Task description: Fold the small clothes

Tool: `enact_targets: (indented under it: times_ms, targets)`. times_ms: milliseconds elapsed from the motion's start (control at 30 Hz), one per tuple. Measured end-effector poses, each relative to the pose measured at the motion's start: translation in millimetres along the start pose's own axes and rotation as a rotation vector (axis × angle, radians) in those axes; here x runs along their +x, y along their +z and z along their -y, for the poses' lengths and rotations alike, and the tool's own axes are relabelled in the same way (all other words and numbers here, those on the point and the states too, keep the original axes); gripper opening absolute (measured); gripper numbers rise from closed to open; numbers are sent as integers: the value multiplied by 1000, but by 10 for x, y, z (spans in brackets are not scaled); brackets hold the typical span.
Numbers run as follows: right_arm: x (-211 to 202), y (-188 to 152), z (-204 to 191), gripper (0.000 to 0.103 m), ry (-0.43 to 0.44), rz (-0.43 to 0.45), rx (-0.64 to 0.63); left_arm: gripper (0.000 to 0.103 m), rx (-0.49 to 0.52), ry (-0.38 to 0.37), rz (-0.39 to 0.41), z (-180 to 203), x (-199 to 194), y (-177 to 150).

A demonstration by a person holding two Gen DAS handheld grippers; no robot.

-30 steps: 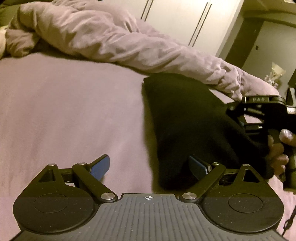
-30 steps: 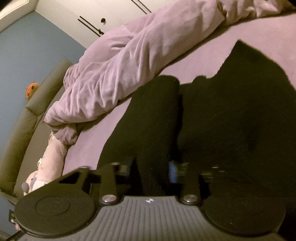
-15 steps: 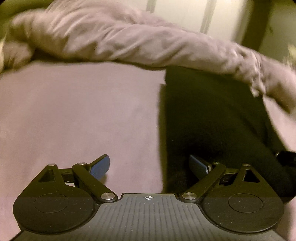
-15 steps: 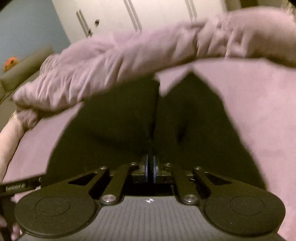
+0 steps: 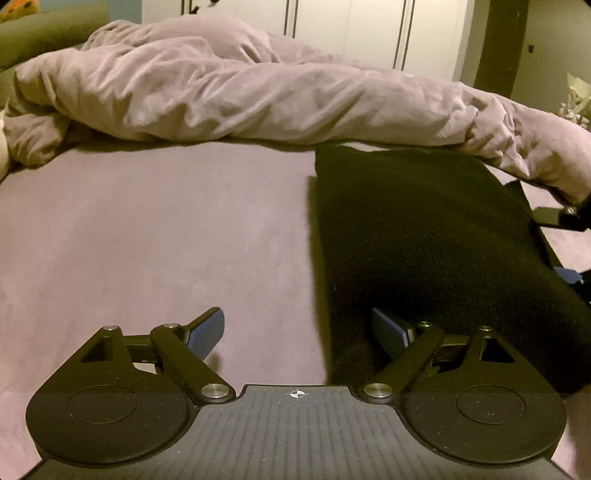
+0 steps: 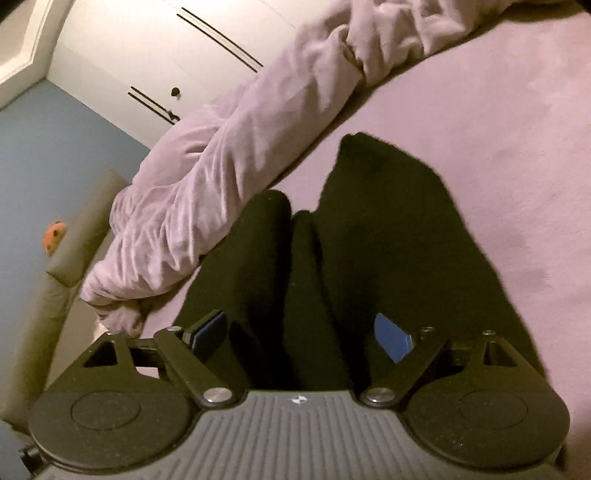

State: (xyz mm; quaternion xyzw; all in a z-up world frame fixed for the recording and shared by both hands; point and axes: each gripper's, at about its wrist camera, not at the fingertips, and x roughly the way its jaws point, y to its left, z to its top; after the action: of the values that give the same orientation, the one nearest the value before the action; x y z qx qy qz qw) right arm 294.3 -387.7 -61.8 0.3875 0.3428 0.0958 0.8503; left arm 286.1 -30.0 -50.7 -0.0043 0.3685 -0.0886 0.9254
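A black knit garment (image 5: 424, 240) lies folded lengthwise on the purple sheet (image 5: 147, 240). My left gripper (image 5: 299, 332) hovers low at its near left corner. Its jaws are closing a little but stand wide, with the garment's left edge between them and no pad pressing. In the right wrist view the garment (image 6: 369, 240) shows a raised fold down its middle. My right gripper (image 6: 301, 334) is opening over that fold, and its blue pads stand clear of the cloth. The right gripper (image 5: 559, 245) also shows at the garment's right edge in the left wrist view.
A rumpled lilac duvet (image 5: 258, 92) runs along the far side of the bed, touching the garment's far end. White wardrobe doors (image 5: 351, 33) stand behind it. A padded olive headboard (image 6: 74, 240) with an orange toy (image 6: 55, 236) borders the bed.
The right gripper was shut on the garment's middle fold half a second ago; its jaws now stand wide and the cloth rests on the bed. The left gripper's view has swung leftward along the bed.
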Motion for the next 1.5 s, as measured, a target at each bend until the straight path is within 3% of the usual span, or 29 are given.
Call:
enact_targets:
  times_ms: [67, 133, 200, 267, 333, 467, 533, 600, 667, 833, 1000, 1067, 1133, 1267, 1333, 1400, 1467, 1500]
  targets:
    - [38, -46, -109, 76, 38, -21, -51, 91, 2, -2, -6, -4, 8, 15]
    - [76, -83, -245, 48, 21, -41, -121, 91, 0, -5, -11, -18, 16, 26]
    - [125, -86, -313, 45, 1, -60, -165, 91, -15, -10, -13, -33, 22, 24]
    - [165, -58, -293, 48, 6, -73, -144, 91, -29, -13, -12, -46, 30, 13]
    - [226, -34, -279, 60, 17, -98, -128, 91, -32, -12, -11, -33, 31, 4]
    - [303, -7, -325, 59, 11, -117, -119, 91, -28, -11, -12, -26, 32, 4]
    - [261, -14, -395, 29, 2, -93, -149, 91, -31, -14, -15, -23, 34, 2]
    - [229, -27, -445, 24, 9, -79, -167, 91, -33, -17, -16, -27, 36, 1]
    - [211, -50, -510, 25, 5, -59, -193, 91, -40, -21, -17, -44, 44, -2]
    - [367, -43, -572, 46, 7, -93, -203, 91, -54, -31, -20, -82, 54, 6]
    - [478, -4, -591, 59, 27, -125, -167, 91, -60, -38, -17, -105, 69, 3]
    - [494, -19, -618, 58, 28, -129, -172, 92, -71, -42, -18, -120, 75, -4]
    - [469, -47, -684, 27, 9, -114, -216, 92, -83, -44, -21, -145, 75, -10]
    - [427, -79, -738, 30, -5, -87, -246, 92, -92, -53, -22, -162, 80, -15]
    - [480, -72, -722, 45, -24, -88, -216, 92, -93, -54, -22, -158, 84, -14]
    - [556, -49, -676, 54, -4, -110, -161, 92, -92, -53, -20, -161, 86, -18]
    - [615, -43, -693, 54, -17, -126, -147, 94, -97, -52, -21, -171, 90, -20]
    - [630, -48, -738, 49, -38, -131, -162, 94, -102, -52, -24, -184, 91, -20]
